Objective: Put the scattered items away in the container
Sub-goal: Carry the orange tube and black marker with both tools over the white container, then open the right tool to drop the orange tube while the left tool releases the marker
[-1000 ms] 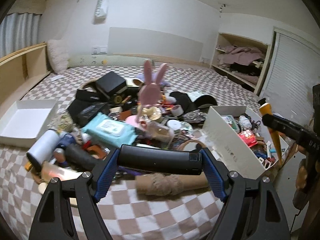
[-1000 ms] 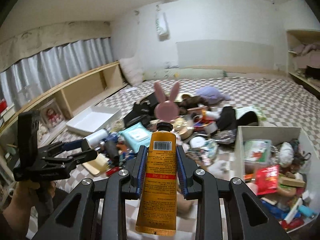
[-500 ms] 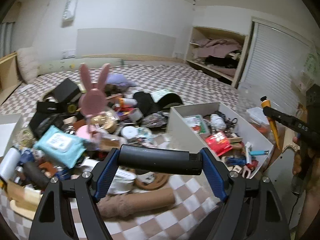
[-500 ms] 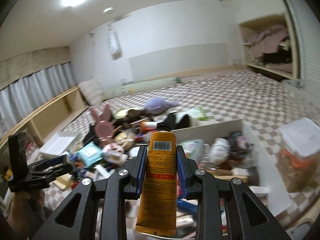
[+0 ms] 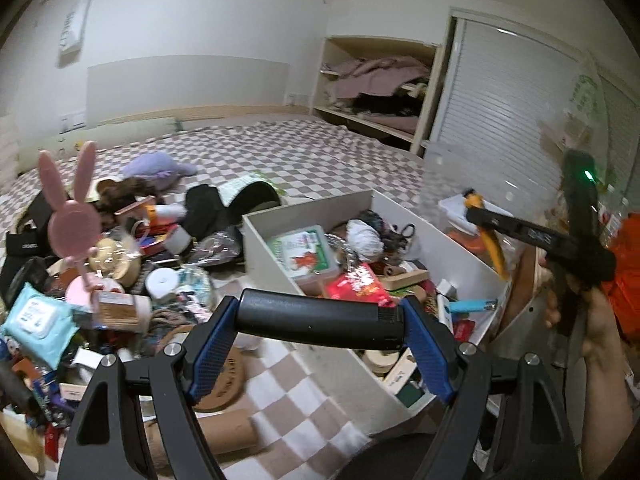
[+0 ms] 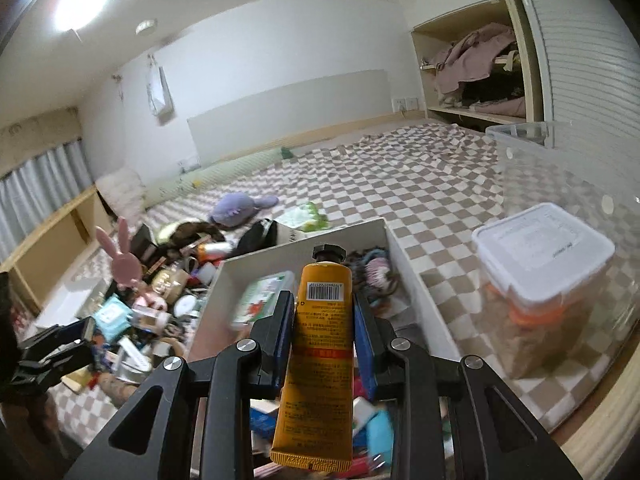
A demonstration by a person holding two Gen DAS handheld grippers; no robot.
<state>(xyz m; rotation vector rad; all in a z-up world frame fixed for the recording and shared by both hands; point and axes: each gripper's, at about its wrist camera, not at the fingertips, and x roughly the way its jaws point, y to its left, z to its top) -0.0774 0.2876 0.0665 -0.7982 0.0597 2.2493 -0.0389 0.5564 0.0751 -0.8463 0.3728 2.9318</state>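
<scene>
The left hand-held gripper (image 5: 318,322) clamps a black cylinder (image 5: 316,318) endwise between its blue pads, with the white box (image 5: 472,268) ahead and to its right. The right hand-held gripper (image 6: 323,330) is closed on an orange tube (image 6: 320,344), cap pointing forward, directly above the box's near end. The box is already crowded: released here, either item could land on the heap and roll over the low wall onto the bed (image 5: 304,160). The long cylinder may also catch the rim if dropped crosswise.
</scene>
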